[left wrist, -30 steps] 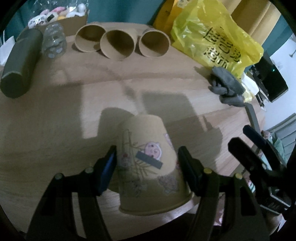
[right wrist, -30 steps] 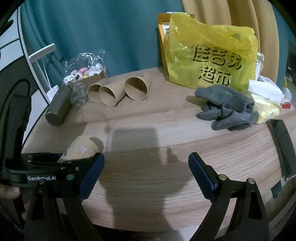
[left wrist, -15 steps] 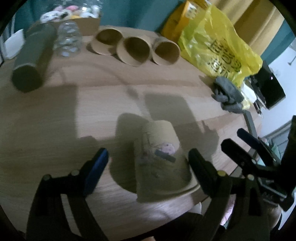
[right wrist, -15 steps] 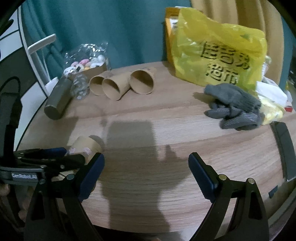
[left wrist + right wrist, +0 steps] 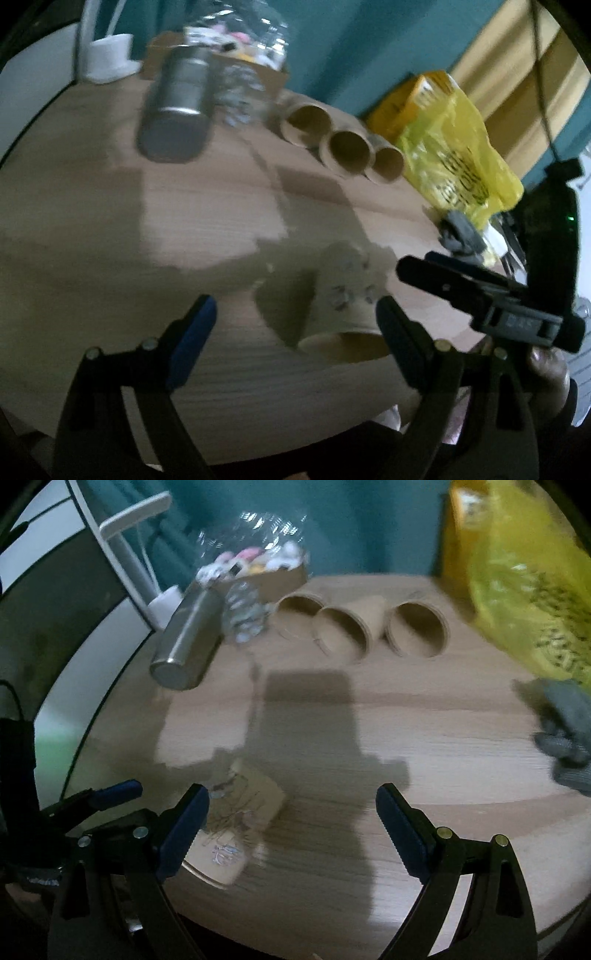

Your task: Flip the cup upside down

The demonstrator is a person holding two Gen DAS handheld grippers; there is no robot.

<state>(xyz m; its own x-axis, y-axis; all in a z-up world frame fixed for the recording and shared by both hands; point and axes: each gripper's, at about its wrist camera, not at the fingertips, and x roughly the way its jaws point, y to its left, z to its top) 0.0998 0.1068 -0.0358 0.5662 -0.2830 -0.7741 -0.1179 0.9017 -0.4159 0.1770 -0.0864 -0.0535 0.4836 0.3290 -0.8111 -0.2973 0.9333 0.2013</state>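
A tan paper cup with cartoon prints (image 5: 347,295) stands upside down, rim on the wooden table near its front edge. It also shows in the right wrist view (image 5: 240,819), beside the left finger. My left gripper (image 5: 295,328) is open and empty; the cup sits close to its right finger, apart from the pads. My right gripper (image 5: 291,819) is open and empty, with the cup to its left. The right gripper shows in the left wrist view (image 5: 480,291) at the right.
Three plain paper cups (image 5: 347,627) lie on their sides at the back. A metal flask (image 5: 188,642) and a clear bottle (image 5: 243,613) lie at the back left. A yellow plastic bag (image 5: 524,590) and grey gloves (image 5: 565,723) are at the right.
My left gripper has opened wider, let go of the cup and swung left and back. The cup stays upside down on the table. The right gripper has moved forward and left.
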